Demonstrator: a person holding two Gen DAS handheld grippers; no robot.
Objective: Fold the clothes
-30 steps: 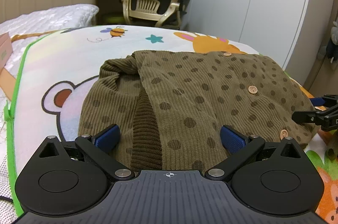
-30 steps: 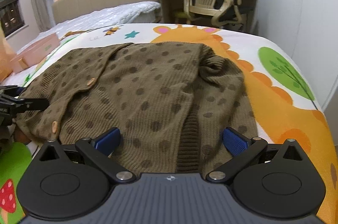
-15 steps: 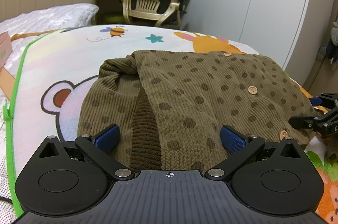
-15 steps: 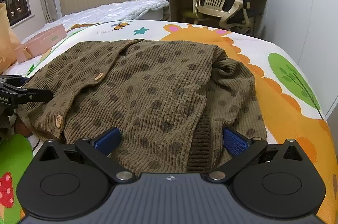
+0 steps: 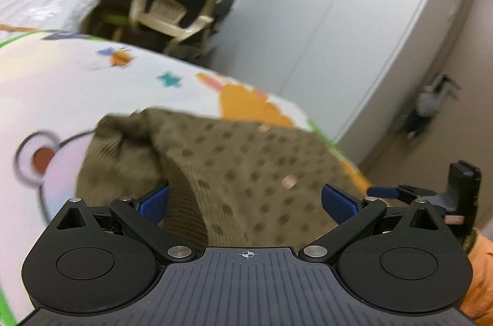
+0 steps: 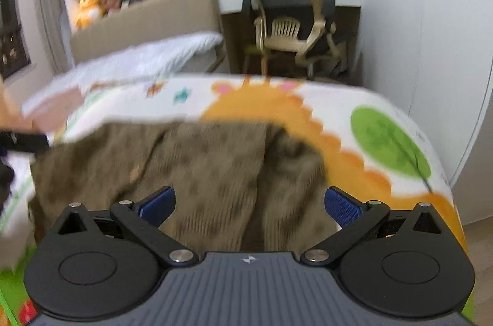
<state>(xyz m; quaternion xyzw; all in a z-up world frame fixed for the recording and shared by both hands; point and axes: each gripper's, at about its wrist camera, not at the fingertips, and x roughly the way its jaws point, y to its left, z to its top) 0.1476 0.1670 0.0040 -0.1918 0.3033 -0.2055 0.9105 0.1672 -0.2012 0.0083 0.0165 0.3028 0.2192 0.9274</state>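
Your left gripper (image 5: 245, 203) had its jaws spread wide, blue pads (image 5: 154, 201) apart, gripping nothing; the brown dotted cardigan (image 5: 234, 169) ran straight out ahead between them, its ribbed hem edge closest to the left pad, though whether the pad touched cloth I cannot tell. Your right gripper (image 6: 249, 203) was likewise wide open and empty, with the same cardigan (image 6: 197, 172) directly in front and passing under the gap between its pads. Both tools sat low at the near hem, side by side, which I judge was a set-up for pinching the two bottom corners together and carrying that edge away from you toward the collar; the open jaws suited that, since nothing was caught yet. Both views were smeared, so fine contact is uncertain. Beyond the pads the garment lay spread on the cartoon-printed mat (image 5: 71, 89), sleeves tucked inward, buttons facing up. To the right of the left tool the other gripper's fingers poked into view. Farther ahead stood an office chair (image 6: 292, 18) and a bed (image 6: 148, 55). As for containers, none holding anything showed clearly in either view.
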